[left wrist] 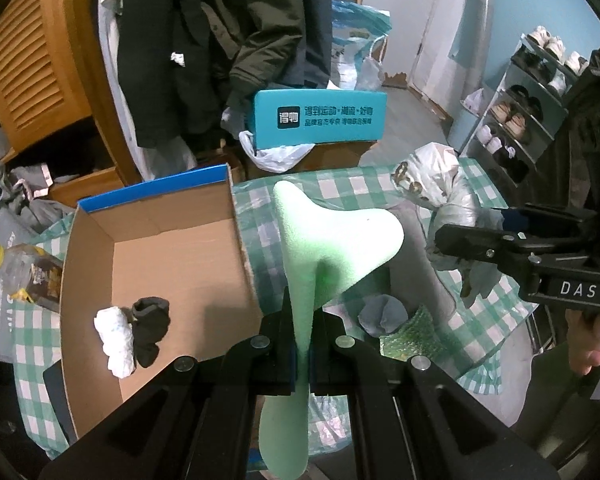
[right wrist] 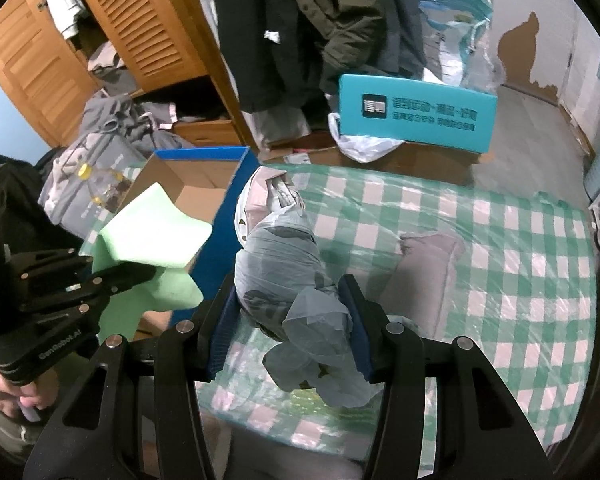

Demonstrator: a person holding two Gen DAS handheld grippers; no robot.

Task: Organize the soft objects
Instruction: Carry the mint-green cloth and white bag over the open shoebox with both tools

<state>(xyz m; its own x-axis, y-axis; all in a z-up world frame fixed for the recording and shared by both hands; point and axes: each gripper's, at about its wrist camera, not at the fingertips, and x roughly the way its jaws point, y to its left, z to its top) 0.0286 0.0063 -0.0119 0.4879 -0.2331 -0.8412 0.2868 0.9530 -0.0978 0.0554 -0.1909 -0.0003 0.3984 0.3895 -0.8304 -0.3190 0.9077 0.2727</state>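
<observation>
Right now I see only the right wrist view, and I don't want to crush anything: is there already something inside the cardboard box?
Observer: Yes. The left wrist view shows a white bundle and a dark sock lying together on the floor of the cardboard box.
Operator: Is anything soft on the table hidden behind my bag?
Observer: A grey sock and a piece of green bubble wrap lie side by side on the checked cloth, just right of the left gripper.
Operator: Is the foam gripped firmly?
Observer: The left gripper is shut on the green foam, squeezing it to a thin waist between its pads.
</observation>
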